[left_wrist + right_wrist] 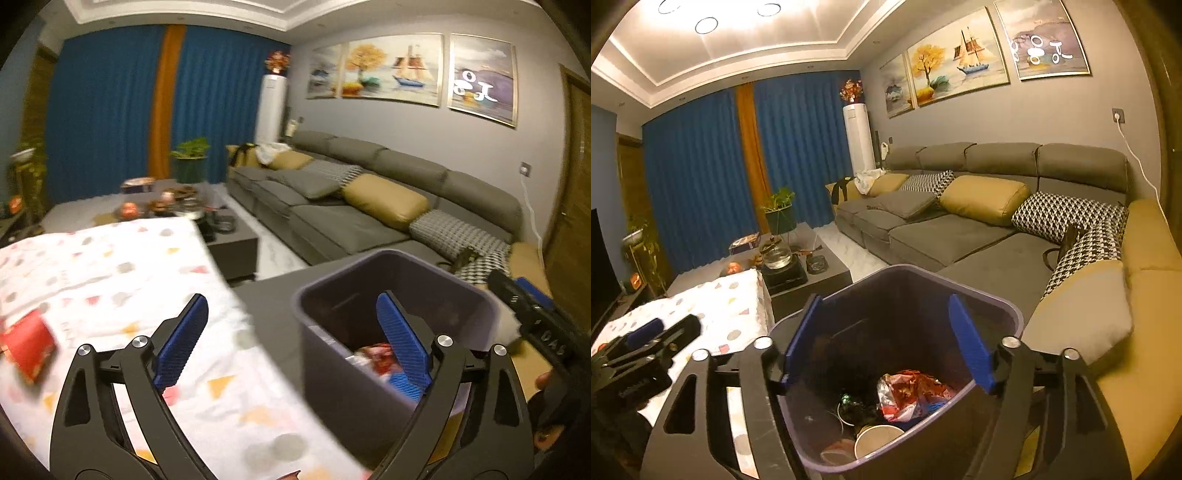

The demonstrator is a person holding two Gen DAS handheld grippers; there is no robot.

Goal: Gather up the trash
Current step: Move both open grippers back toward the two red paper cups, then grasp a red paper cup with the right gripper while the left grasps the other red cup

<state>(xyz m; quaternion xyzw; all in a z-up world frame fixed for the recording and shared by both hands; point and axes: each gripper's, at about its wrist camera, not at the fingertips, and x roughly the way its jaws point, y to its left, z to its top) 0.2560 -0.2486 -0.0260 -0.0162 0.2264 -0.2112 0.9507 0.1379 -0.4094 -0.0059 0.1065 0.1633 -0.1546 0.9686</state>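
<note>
Purple-grey plastic, the trash bin (905, 295) stands beside the patterned tablecloth (122, 266), holding a crumpled red wrapper (912, 391), a paper cup (875, 439) and other scraps. Over it the right gripper (886, 339) gapes wide, empty. The left gripper (291, 339) gapes empty too, with a red packet (29, 347) lying on the cloth.

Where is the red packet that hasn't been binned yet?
The red packet lies at the far left of the left wrist view, on the patterned tablecloth, left of the open left hand-held gripper and well away from the purple bin.

Smooth matt plastic bin (997, 314), crinkled glossy wrapper (912, 395) inside, patterned cloth (147, 266) on table.
</note>
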